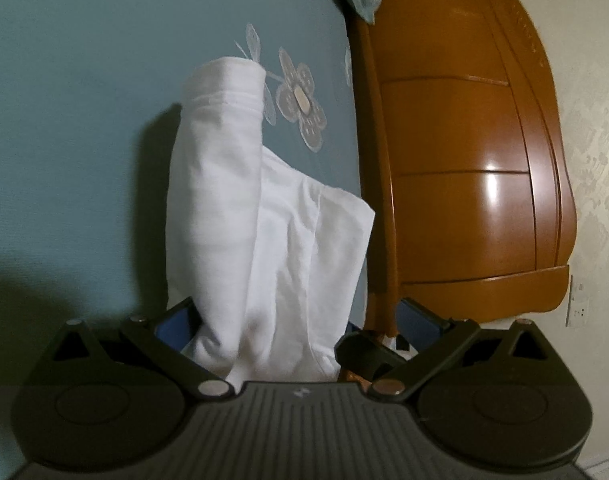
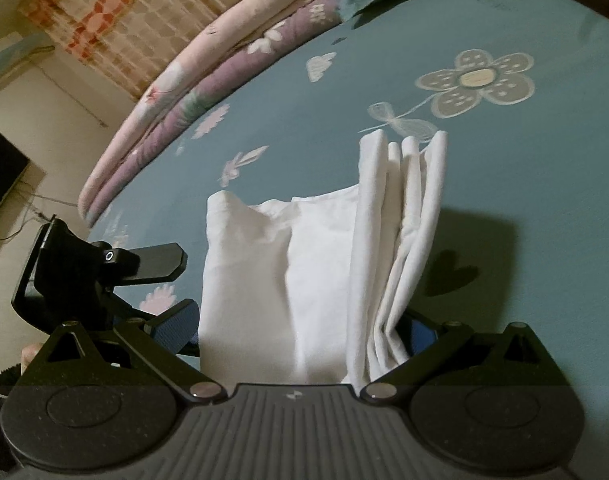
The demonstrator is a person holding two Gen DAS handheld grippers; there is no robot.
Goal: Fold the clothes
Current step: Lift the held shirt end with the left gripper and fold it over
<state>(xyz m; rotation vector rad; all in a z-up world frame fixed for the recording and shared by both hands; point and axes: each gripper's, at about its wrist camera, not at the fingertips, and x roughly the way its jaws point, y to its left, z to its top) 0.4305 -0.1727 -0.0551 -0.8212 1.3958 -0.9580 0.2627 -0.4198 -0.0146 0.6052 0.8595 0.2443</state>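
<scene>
progress: white garment (image 1: 264,216) already gathered into several layers, lifted above the teal floral bedsheet (image 1: 84,120), final fold and laying down judged left | left gripper (image 1: 296,320) jaws wide, cloth between them | right gripper (image 2: 304,324) likewise | hidden: pinch points, garment type, fingertip contact unclear

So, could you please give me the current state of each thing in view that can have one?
White garment: bunched, hanging from both grippers above the bed.
Left gripper: fingers apart, cloth between them; grip unclear.
Right gripper: fingers apart, cloth between them; grip unclear.
Bedsheet: spread flat.
Quilt: folded, at the bed's edge.
</scene>
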